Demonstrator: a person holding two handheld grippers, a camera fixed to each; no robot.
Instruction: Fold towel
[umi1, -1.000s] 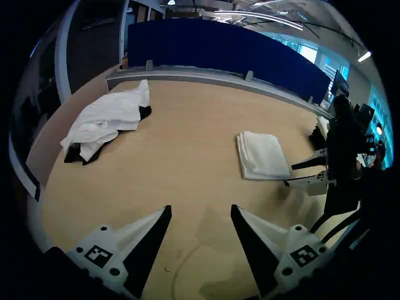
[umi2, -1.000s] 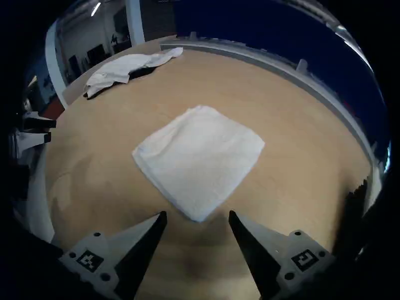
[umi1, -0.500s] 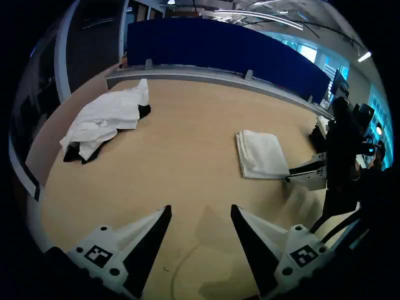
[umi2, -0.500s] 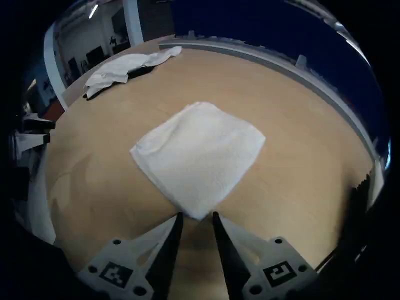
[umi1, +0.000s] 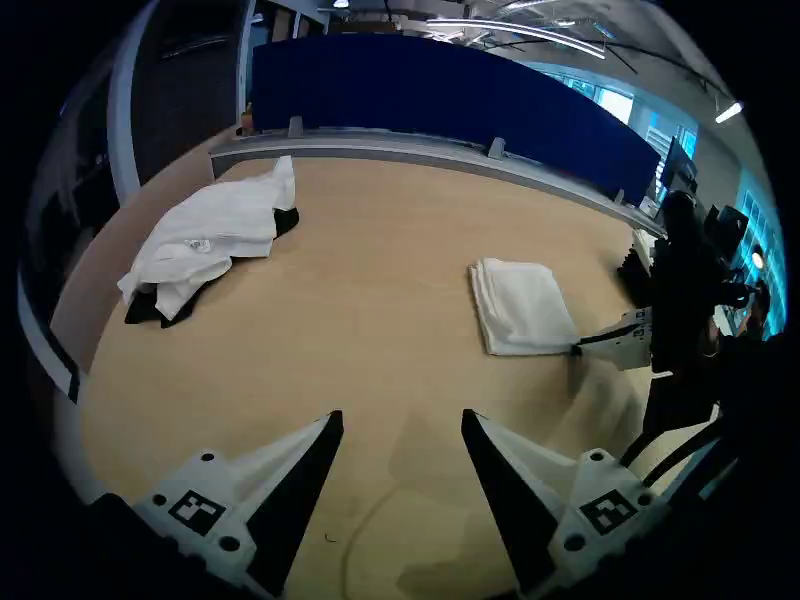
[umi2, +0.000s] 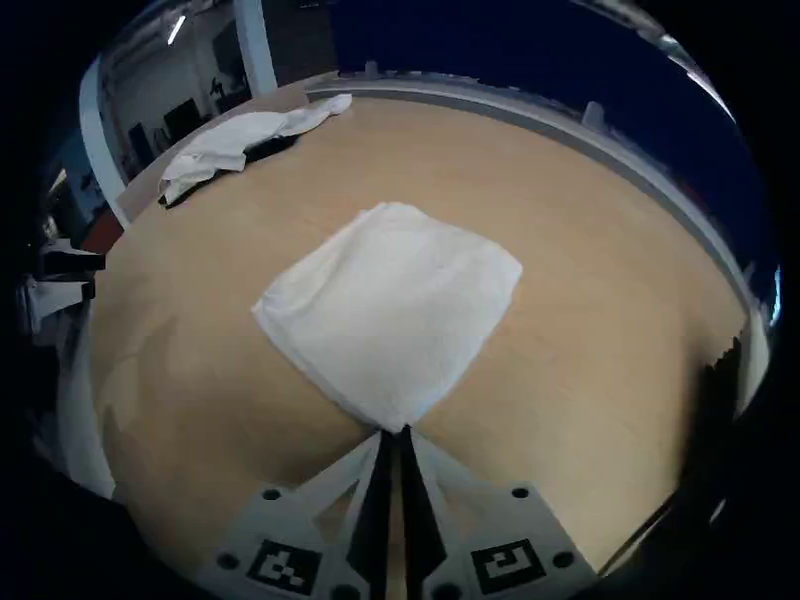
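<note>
Towel (umi2: 390, 300) corner hidden in right hand-held gripper (umi2: 396, 440).

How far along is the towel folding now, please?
Done: the towel lies folded flat on the table. In hand: the right gripper pinches its near corner. Left: perhaps a further fold; the crumpled cloth farther off lies unfolded; the left gripper is open.

- Left gripper view: rides on the left gripper (umi1: 400, 415), set back and fairly high over the pale wooden tabletop (umi1: 380, 320), facing the long dark-blue partition (umi1: 440, 95).
- Right gripper view: rides on the right gripper (umi2: 393, 432), low and close, tilted down at the folded white terry towel (umi2: 395, 300).
- Shared by both: towel, tabletop, partition, crumpled white cloth heap (umi1: 205, 235), seen from roughly crossing directions.
</note>
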